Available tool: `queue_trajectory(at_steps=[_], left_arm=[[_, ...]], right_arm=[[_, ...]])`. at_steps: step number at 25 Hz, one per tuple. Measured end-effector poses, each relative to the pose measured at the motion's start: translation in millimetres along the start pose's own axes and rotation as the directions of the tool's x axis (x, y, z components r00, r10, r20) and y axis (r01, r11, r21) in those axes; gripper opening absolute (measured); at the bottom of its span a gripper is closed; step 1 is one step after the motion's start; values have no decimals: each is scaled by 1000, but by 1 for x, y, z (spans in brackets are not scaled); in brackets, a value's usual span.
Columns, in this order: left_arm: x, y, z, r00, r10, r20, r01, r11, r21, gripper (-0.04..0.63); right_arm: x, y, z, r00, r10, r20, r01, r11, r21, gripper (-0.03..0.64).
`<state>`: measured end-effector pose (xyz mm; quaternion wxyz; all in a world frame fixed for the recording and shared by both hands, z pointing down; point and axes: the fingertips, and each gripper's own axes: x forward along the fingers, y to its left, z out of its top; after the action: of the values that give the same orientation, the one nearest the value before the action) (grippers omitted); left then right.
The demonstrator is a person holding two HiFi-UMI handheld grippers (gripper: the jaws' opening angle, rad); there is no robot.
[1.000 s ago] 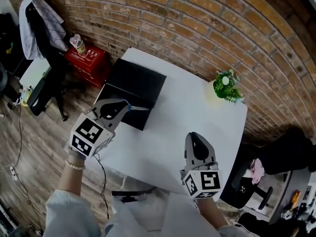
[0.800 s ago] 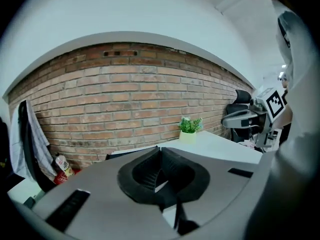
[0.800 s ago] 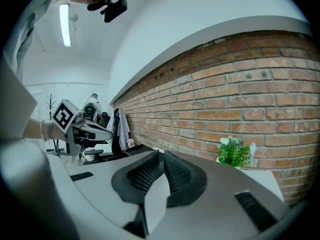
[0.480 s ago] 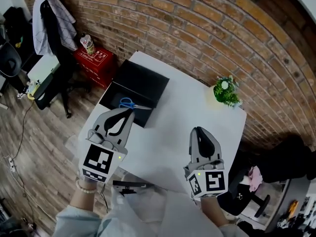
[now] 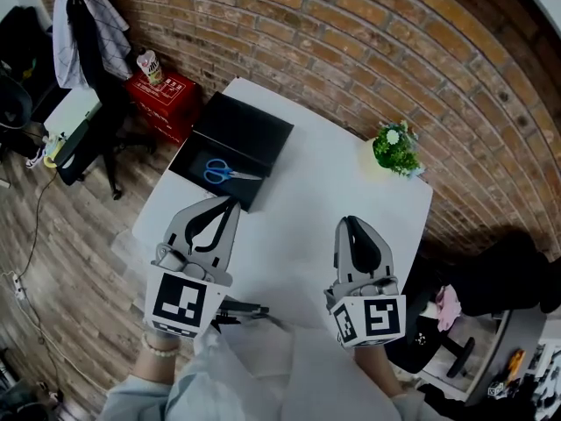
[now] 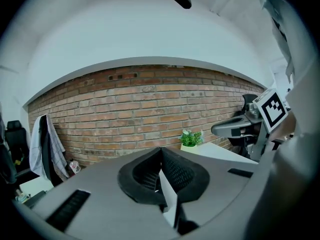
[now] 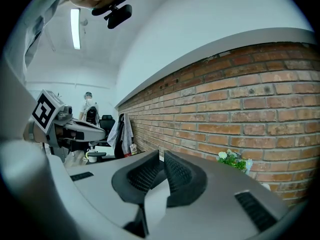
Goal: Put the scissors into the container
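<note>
The scissors (image 5: 223, 173), blue-handled with a silver blade, lie flat inside the open black container (image 5: 250, 130) at the table's far left. My left gripper (image 5: 230, 202) hovers over the white table just near of the container's front edge, apart from the scissors, shut with nothing in it. In the left gripper view its ribbed black pads (image 6: 172, 171) meet, aimed at the brick wall. My right gripper (image 5: 351, 223) is held over the table's near right part, also shut and empty; its pads (image 7: 177, 174) touch at the tips.
A small potted plant (image 5: 394, 147) stands at the table's far right corner. The white table (image 5: 333, 191) stands against a brick wall. A red box (image 5: 166, 95) with a can and a chair with clothes stand on the floor to the left.
The scissors have left the left gripper's tip and now lie in the container. The left gripper has drawn back toward the person and shut; the right gripper stayed nearly still.
</note>
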<state>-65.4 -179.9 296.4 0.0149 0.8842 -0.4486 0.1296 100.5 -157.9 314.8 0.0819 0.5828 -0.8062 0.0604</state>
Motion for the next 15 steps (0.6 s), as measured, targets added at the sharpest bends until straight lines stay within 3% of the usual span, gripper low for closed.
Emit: queue_trajectory(at_steps=[4,15], left_arm=[[0,-5,-5,1000,-11,-16,10,1000,-21,18],[13,-18,-8,998,-54,-29,54,998,11,18]], right_arm=[[-1,-3,-1,1000,3,-1,-3,1000,6,58],[1,-3,-5,1000,-1,-15,1,1000,3,58]])
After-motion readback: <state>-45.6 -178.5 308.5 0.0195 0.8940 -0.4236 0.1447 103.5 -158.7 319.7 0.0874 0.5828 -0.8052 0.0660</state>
